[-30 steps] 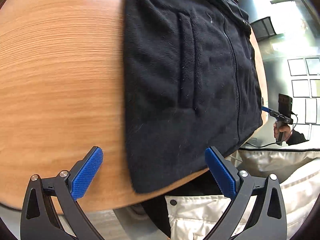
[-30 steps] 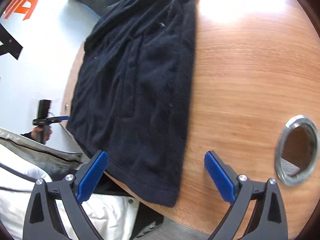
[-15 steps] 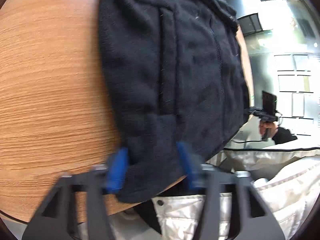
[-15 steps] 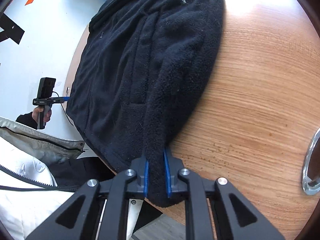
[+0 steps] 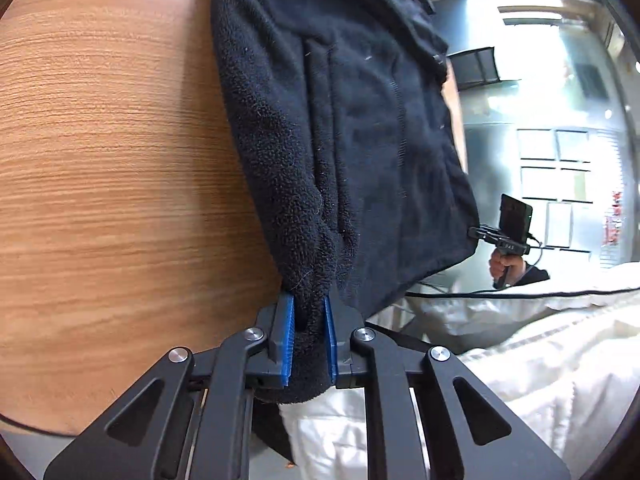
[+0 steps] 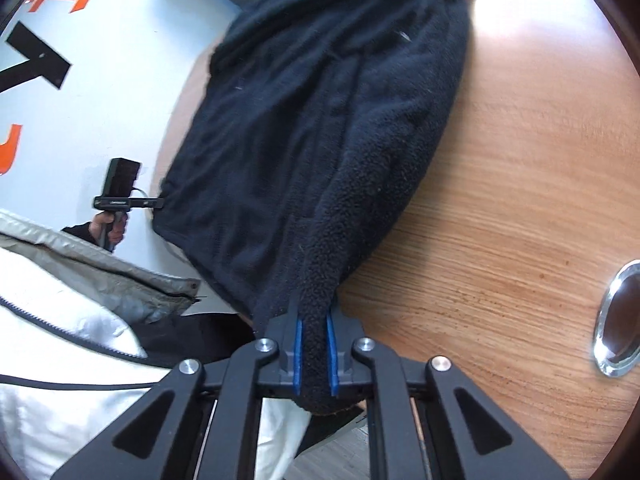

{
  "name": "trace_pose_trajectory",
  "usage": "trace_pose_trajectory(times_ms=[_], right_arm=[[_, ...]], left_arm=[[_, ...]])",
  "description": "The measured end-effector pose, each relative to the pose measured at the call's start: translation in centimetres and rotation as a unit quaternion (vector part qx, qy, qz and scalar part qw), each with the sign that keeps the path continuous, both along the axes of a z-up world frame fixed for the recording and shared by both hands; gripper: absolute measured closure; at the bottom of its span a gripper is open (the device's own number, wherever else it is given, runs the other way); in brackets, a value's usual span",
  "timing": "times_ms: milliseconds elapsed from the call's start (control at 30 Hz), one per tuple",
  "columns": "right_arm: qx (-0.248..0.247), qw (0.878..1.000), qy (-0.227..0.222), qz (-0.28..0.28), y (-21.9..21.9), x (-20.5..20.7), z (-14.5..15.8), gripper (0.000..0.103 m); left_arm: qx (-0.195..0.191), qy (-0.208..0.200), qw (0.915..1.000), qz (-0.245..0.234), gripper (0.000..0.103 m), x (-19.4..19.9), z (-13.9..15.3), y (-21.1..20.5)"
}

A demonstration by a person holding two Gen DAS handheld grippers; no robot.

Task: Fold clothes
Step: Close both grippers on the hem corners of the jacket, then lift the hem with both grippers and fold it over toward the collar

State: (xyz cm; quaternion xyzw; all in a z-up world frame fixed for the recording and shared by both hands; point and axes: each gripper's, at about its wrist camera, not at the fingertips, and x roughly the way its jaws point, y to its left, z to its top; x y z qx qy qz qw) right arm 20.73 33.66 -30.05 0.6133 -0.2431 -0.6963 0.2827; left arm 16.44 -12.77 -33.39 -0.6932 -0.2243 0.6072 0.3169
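1. Lay spread across a round, orange-brown wood-grain bench [image 5: 120, 168]: a dark navy fleece jacket [image 5: 360, 128] with a front zip, its hem hanging over the near bench rim.
2. Clamped on the jacket's left hem corner: left gripper [image 5: 308, 336], black linkage with blue ribbed fingers [image 5: 287, 340], closed down to the thickness of the fleece, with a wad of cloth bulging out between and below the pads.
3. Pinched on the opposite hem corner in the right wrist view: right gripper [image 6: 316, 352], its blue fingers [image 6: 297, 354] likewise drawn nearly together with a narrow ridge of navy fleece [image 6: 320, 160] squeezed between them.
4. Pulled up from each grasped corner into a raised fold running away from the fingers toward the collar end; rest of the garment flat on the wood.
5. Seen past the jacket's far edge in each view: the other gripper's handle held in a hand [image 5: 505, 264] [image 6: 110, 228].
6. Set into the bench to the right of the jacket, well apart from it: a round silver metal cable grommet [image 6: 618, 320].
7. Visible below the bench rim: a white padded coat [image 5: 520, 360] worn by the person.
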Motion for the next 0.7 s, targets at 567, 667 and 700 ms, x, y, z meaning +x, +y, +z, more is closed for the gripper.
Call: trace_pose_trajectory(times_ms=[567,667,700], right_arm=[[0.050,0.998,-0.047,0.000,2.6,0.9,-1.2,0.088],[0.052,0.997,-0.050,0.005,2.8,0.5,-1.4,0.088],[0.053,0.997,-0.051,0.007,2.8,0.4,-1.4,0.088]], left_arm=[[0.017,-0.079,0.9958,0.043,0.000,1.8,-3.2,-1.4],[0.045,-0.105,0.9925,0.044,0.000,2.0,-3.8,-0.8],[0.055,-0.114,0.9910,0.044,0.000,2.1,-4.0,-0.7]])
